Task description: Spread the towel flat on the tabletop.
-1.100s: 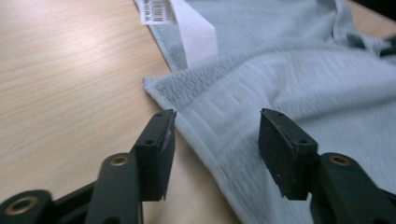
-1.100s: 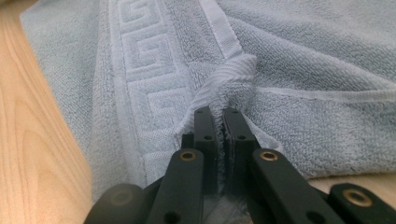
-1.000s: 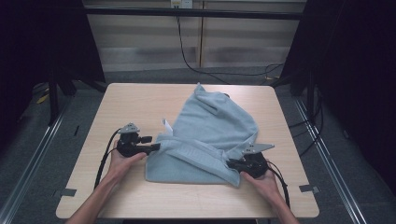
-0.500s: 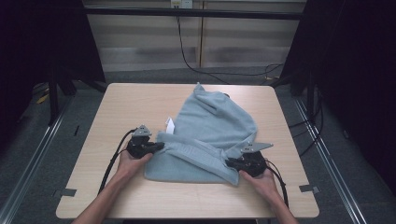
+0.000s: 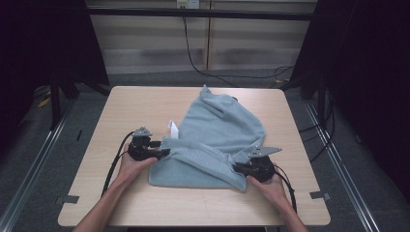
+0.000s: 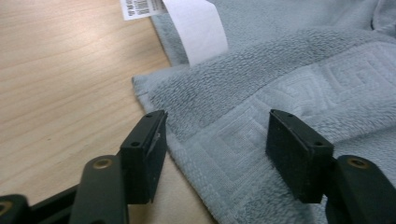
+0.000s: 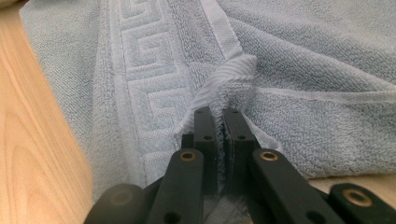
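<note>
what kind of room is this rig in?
Probably a lab recording bay, not a home: a bare wooden table with one grey towel, dark curtains on both sides, and cables across the floor behind.

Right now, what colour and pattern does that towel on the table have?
The towel is pale grey-blue, with a woven Greek-key border band; the right gripper view shows it best.

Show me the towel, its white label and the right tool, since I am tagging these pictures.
towel (image 5: 220,133), high view, middle of the grey cloth.
white label (image 6: 198,30), left gripper view, middle of the strip.
right tool (image 7: 219,116), right gripper view, between its tips, shut on a towel fold.
</note>
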Demonstrator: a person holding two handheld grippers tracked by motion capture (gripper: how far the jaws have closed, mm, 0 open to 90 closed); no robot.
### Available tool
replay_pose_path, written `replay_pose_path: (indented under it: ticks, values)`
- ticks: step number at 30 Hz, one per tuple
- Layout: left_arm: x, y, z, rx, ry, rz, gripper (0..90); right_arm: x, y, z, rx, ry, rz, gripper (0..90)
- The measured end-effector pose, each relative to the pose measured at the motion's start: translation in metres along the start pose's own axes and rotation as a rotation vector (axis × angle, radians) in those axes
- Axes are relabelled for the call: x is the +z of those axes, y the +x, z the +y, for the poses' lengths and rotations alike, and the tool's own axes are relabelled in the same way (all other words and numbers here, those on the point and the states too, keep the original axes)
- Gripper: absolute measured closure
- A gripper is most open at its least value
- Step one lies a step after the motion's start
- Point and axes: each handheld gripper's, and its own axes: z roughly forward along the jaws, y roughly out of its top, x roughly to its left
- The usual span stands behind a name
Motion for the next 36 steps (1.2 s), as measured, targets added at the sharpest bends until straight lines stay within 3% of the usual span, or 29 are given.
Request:
replay_pose_path:
  ticks: [3, 6, 9, 11, 13, 17, 21, 28, 31, 36]
  values:
    - [0.001, -0.004, -0.001, 0.016, 0.02, 0.013, 33.5, 0.0, 0.0, 0.0, -0.001, 0.001, 0.002, 86.4]
    - [0.004, -0.011, -0.001, 0.075, 0.032, 0.036, 36.4, 0.0, 0.0, 0.0, -0.003, 0.002, 0.0, 86.4]
    - [0.004, -0.016, -0.001, 0.118, 0.04, -0.007, 57.8, 0.0, 0.001, 0.0, -0.003, 0.003, -0.003, 86.3]
    - [0.005, -0.017, -0.001, 0.116, 0.045, -0.036, 72.5, -0.001, 0.001, 0.0, -0.005, 0.003, -0.003, 86.3]
    - [0.004, -0.02, -0.002, 0.109, 0.035, -0.03, 78.7, -0.001, 0.002, 0.0, -0.007, 0.003, -0.003, 86.3]
    - [-0.003, -0.014, -0.003, 0.057, -0.008, -0.049, 79.7, -0.004, 0.0, 0.0, 0.012, -0.003, 0.007, 86.2]
    - [-0.018, -0.014, 0.005, 0.043, -0.074, -0.075, 79.4, -0.012, -0.002, 0.005, 0.023, -0.032, 0.006, 86.2]
    - [-0.049, -0.024, 0.018, 0.051, -0.198, -0.113, 81.1, -0.043, -0.005, 0.022, 0.038, -0.16, -0.02, 86.2]
    - [-0.058, -0.028, 0.021, 0.072, -0.213, -0.118, 84.3, -0.057, -0.006, 0.033, 0.036, -0.209, -0.03, 86.3]
    - [-0.073, -0.039, 0.028, 0.092, -0.257, -0.142, 84.9, -0.071, -0.005, 0.051, 0.02, -0.244, -0.041, 86.2]
